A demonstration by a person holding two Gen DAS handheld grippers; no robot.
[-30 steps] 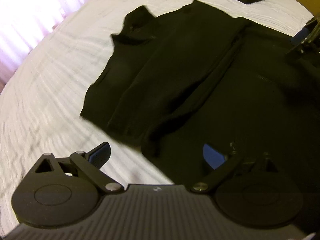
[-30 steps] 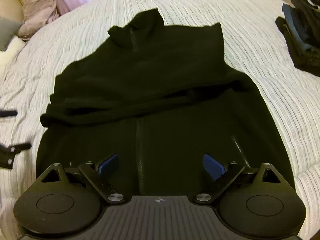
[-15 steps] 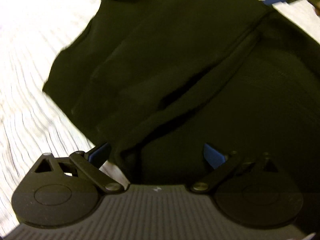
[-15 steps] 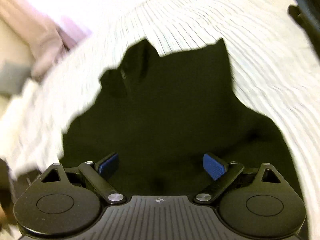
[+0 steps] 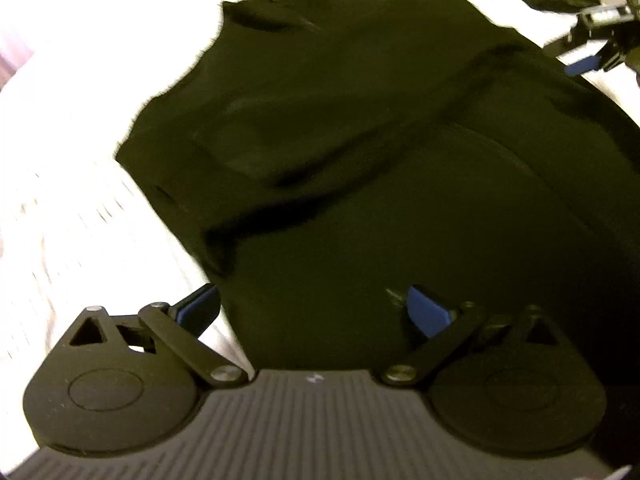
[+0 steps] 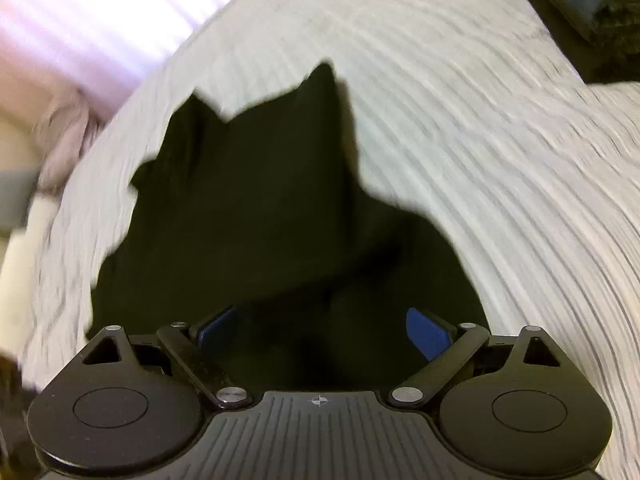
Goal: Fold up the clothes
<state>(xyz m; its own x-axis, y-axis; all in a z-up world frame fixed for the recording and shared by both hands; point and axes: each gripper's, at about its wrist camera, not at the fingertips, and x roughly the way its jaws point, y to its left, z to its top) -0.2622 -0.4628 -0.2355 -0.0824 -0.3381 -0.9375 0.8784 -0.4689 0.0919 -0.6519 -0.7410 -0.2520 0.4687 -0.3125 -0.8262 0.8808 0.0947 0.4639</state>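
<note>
While both hand-held grippers, left and right, hovered released, the black top lay half-folded mid-bed, final folds remaining.

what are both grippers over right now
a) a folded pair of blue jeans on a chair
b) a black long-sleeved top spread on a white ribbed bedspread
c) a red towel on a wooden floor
b: the open left gripper and the open right gripper both hang over the black long-sleeved top lying on the white ribbed bedspread, gripping nothing.
</note>
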